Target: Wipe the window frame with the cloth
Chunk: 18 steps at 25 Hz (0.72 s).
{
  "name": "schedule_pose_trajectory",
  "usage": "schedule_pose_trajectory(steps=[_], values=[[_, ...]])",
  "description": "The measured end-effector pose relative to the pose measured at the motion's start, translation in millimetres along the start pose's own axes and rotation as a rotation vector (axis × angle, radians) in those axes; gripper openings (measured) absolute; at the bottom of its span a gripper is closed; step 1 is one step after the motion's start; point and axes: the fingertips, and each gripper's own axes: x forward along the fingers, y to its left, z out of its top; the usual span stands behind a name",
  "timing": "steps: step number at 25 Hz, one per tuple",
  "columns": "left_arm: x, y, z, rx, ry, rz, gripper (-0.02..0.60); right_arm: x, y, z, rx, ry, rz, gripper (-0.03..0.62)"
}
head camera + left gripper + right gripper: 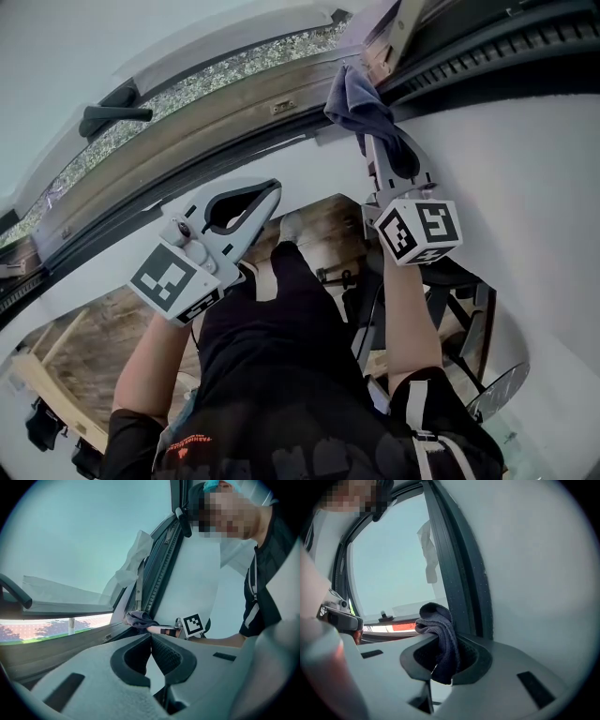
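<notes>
A dark blue cloth (359, 101) hangs bunched between the jaws of my right gripper (375, 141), which is shut on it. The cloth (442, 632) is pressed against the dark window frame (459, 583) at its lower right corner, where the upright meets the bottom rail (234, 117). From the left gripper view the cloth (140, 618) sits at that corner, below the frame's upright (161, 569). My left gripper (272, 190) is held lower and to the left, off the frame, shut with nothing between its jaws (151, 637).
The window sash stands open, with a black handle (112, 114) on it at the left. A white sill and wall (525, 141) run under the frame. Below are a wooden floor (94, 342) and a dark chair base (459, 300).
</notes>
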Motion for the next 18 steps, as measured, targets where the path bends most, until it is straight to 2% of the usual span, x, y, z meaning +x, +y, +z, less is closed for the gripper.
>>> schedule_pose_trajectory(steps=[10,18], values=[[-5,5,-2,-0.007,-0.002,0.003,0.02,6,6,-10,0.005,0.023,0.005,0.043],[-18,8,-4,-0.016,-0.009,0.009,0.02,10,30,-17,-0.003,0.045,0.038,0.043]])
